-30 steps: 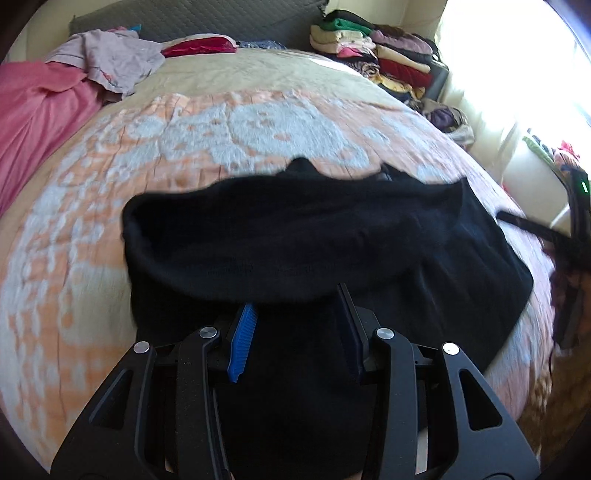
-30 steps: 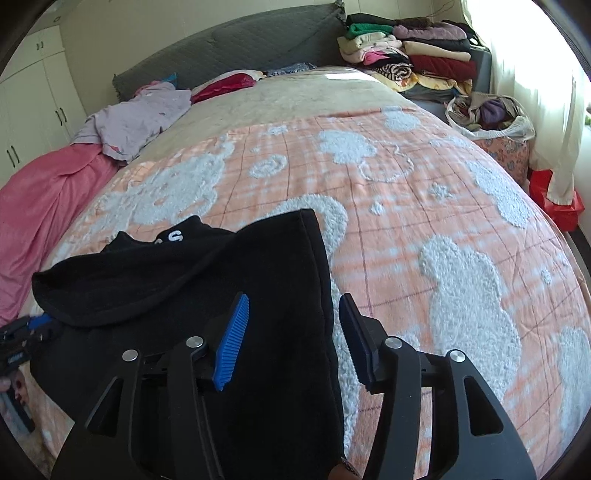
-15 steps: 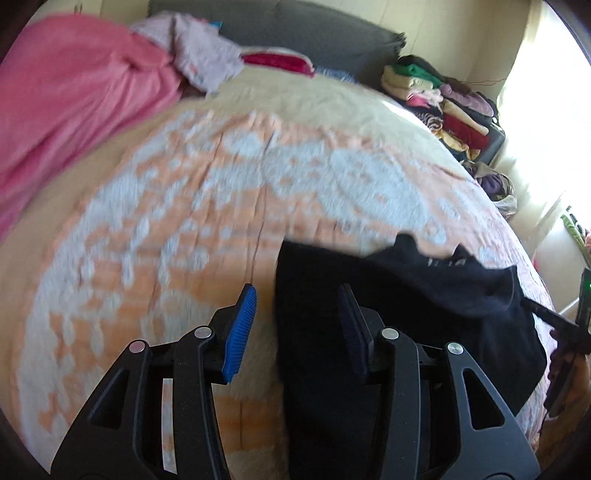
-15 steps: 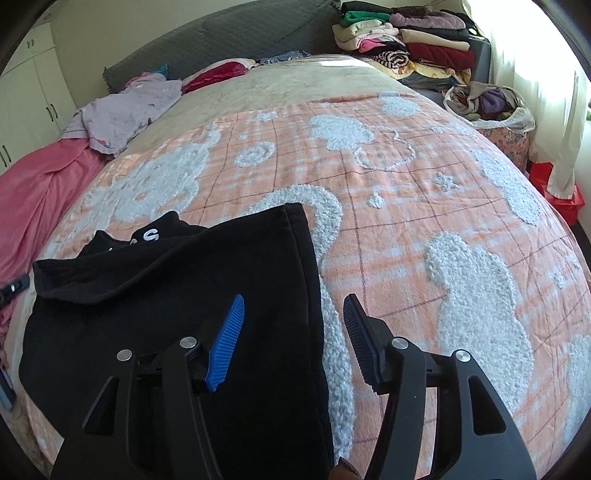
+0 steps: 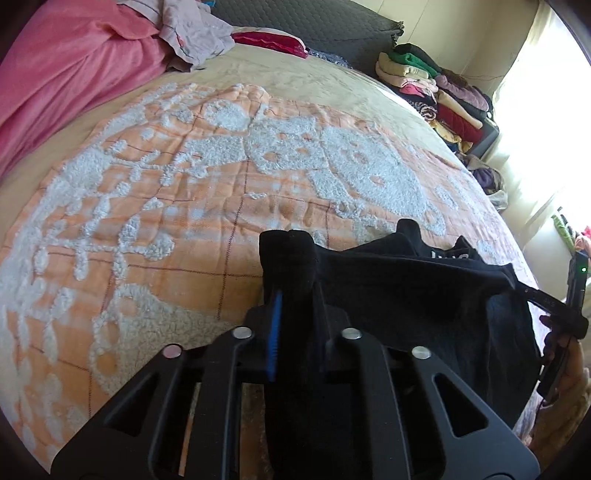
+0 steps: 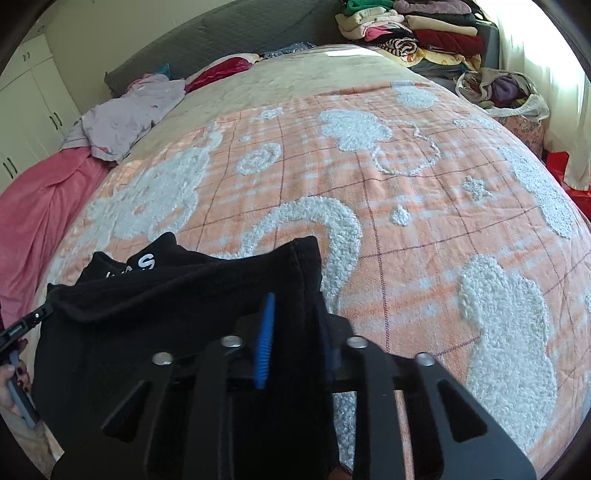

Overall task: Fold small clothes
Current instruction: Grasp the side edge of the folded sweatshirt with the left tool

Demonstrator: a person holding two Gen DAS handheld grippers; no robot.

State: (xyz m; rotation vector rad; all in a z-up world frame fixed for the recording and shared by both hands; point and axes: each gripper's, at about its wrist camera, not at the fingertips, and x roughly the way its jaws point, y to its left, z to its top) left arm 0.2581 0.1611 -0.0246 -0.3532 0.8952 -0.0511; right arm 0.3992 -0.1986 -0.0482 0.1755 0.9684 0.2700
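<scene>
Left gripper [image 5: 295, 317] and right gripper [image 6: 295, 325] each pinched one corner of the black garment [image 5: 424, 295] between closed jaws. Cloth hung stretched between them over the orange blanket [image 6: 406, 221], likely held taut for a straight fold.

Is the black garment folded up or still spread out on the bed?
Partly folded: the black garment has one layer doubled over another, and both sets of jaws are shut on its corners, lifting them off the orange blanket.

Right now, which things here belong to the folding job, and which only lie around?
In the job:
black garment
left gripper
right gripper

Lying about:
pink blanket
lilac garment
stacked clothes
laundry bag
</scene>
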